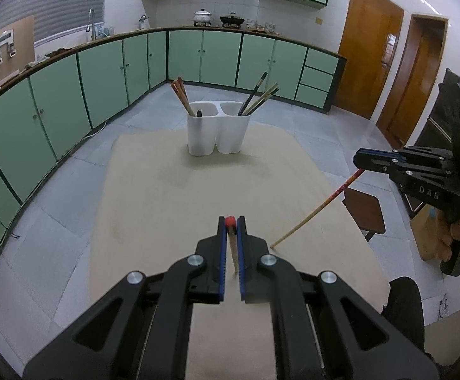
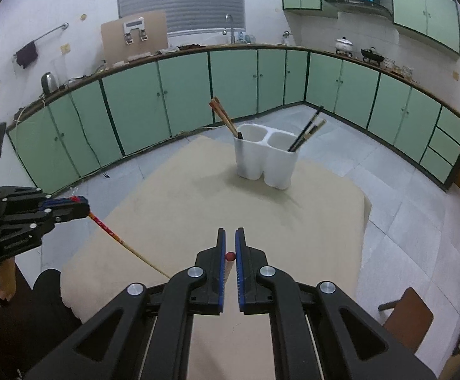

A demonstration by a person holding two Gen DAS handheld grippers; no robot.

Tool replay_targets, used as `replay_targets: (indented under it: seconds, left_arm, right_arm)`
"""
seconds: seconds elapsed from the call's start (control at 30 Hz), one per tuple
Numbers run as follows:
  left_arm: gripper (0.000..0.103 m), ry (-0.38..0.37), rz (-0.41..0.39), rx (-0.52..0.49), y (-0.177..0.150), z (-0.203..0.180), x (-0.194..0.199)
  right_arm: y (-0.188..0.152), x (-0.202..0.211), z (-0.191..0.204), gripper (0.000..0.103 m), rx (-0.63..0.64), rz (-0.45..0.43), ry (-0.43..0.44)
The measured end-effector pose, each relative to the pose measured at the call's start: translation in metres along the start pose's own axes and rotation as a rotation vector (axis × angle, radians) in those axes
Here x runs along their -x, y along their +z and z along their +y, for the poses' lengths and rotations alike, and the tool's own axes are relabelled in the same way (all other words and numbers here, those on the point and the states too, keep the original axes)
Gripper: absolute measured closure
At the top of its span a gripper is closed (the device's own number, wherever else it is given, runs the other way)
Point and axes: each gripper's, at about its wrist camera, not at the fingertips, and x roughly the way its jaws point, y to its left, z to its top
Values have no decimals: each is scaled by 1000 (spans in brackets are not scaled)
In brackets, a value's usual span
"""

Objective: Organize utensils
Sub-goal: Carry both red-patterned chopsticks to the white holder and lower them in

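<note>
Item: two red-topped chopsticks, one per gripper, held above the bench [image 1: 198,190].
- Left gripper [image 1: 230,231]: jaws clamped on chopstick [image 1: 233,250] near its red end.
- Right gripper [image 2: 230,243]: jaws clamped on second chopstick [image 1: 318,209].

Handling: light, stiff, slippery.

Destination: white two-cup holder [image 1: 217,133].

Obscured: holder contents below its rim.
</note>
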Motion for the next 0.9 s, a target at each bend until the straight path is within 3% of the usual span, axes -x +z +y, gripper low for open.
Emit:
replay_targets:
  seconds: [0.67,0.9]
  left_arm:
    - [98,-18,-18,-16,24,10,-14]
    - [98,-50,-35,-1,57,16,-7]
  right_arm:
    - [9,-12,-5,97,-40,-34,34]
    - [39,5,-16,97,-48,-22,38]
